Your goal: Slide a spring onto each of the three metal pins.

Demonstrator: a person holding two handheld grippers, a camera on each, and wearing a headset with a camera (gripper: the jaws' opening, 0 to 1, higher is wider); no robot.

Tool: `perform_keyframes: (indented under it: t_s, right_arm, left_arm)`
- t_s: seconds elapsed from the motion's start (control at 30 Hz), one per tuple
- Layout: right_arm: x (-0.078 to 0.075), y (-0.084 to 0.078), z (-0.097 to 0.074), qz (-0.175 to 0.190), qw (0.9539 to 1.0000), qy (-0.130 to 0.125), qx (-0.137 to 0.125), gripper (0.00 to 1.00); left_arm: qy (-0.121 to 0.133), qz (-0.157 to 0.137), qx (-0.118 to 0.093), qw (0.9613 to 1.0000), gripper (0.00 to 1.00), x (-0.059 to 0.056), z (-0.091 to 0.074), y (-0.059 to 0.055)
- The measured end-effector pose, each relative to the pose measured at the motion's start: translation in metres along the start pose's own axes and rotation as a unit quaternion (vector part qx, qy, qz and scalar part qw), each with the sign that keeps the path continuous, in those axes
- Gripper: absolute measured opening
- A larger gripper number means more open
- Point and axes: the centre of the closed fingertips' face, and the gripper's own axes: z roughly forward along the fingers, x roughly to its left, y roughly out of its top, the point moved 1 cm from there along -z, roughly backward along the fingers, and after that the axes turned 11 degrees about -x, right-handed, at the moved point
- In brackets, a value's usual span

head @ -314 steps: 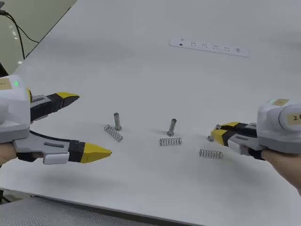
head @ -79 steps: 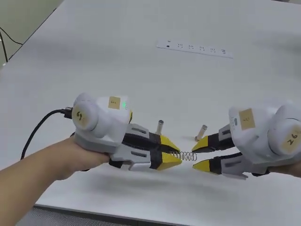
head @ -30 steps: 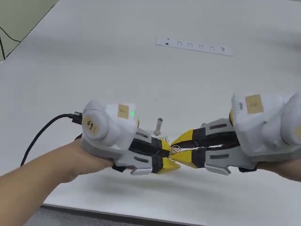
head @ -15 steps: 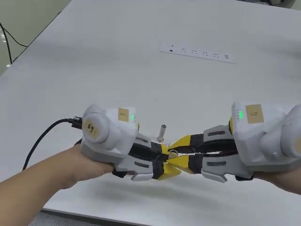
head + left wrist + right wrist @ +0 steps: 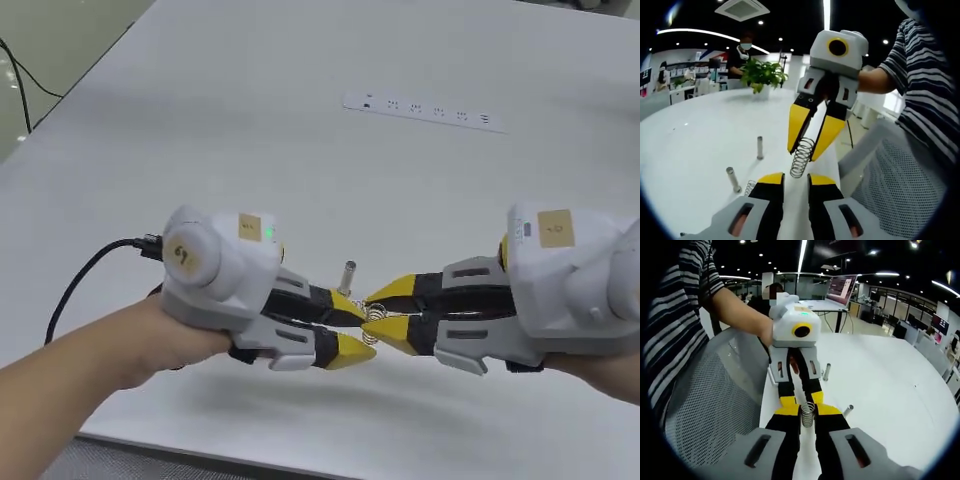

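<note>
Above tabletop (image 5: 250,120): spring (image 5: 802,157), one, pinched by right gripper (image 5: 804,154) fingers, at 12 o'clock of left gripper (image 5: 796,177), whose fingers stand narrowly apart. Pins, two, at 9 o'clock: far pin (image 5: 760,148), near pin (image 5: 732,179); second spring (image 5: 750,186) beside near pin

The white bench (image 5: 200,120) bears a power strip (image 5: 424,111), a metal pin (image 5: 760,148), a second pin (image 5: 733,179) and a loose spring (image 5: 750,186).

Two tongs, left tongs (image 5: 358,330) and right tongs (image 5: 372,312), two springs (image 5: 802,157) (image 5: 749,186), two metal pins (image 5: 760,148) (image 5: 732,179), one power strip (image 5: 424,111).
</note>
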Motion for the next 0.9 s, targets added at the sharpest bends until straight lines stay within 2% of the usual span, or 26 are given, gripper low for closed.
perform_keyframes:
  t_s: [0.33, 0.57, 0.73, 0.9]
  right_arm:
    - [-0.006, -0.003, -0.003, -0.01, 0.9998, -0.013, 0.007, 0.07]
    - [-0.01, -0.004, -0.005, -0.013, 0.9997, -0.019, 0.011, 0.07]
    - [-0.011, -0.005, -0.006, -0.017, 0.9996, -0.02, 0.015, 0.07]
    - [-0.014, -0.007, -0.007, -0.022, 0.9993, -0.023, 0.021, 0.07]
  left_arm:
    - [0.007, -0.016, 0.011, 0.9998, 0.19, 0.001, -0.017, -0.004]
    - [0.01, -0.029, 0.026, 0.9992, 0.24, 0.0, -0.034, -0.009]
    - [0.024, -0.044, 0.035, 0.9981, 0.29, 0.006, -0.05, -0.013]
    - [0.038, -0.046, 0.036, 0.9976, 0.34, 0.009, -0.067, -0.015]
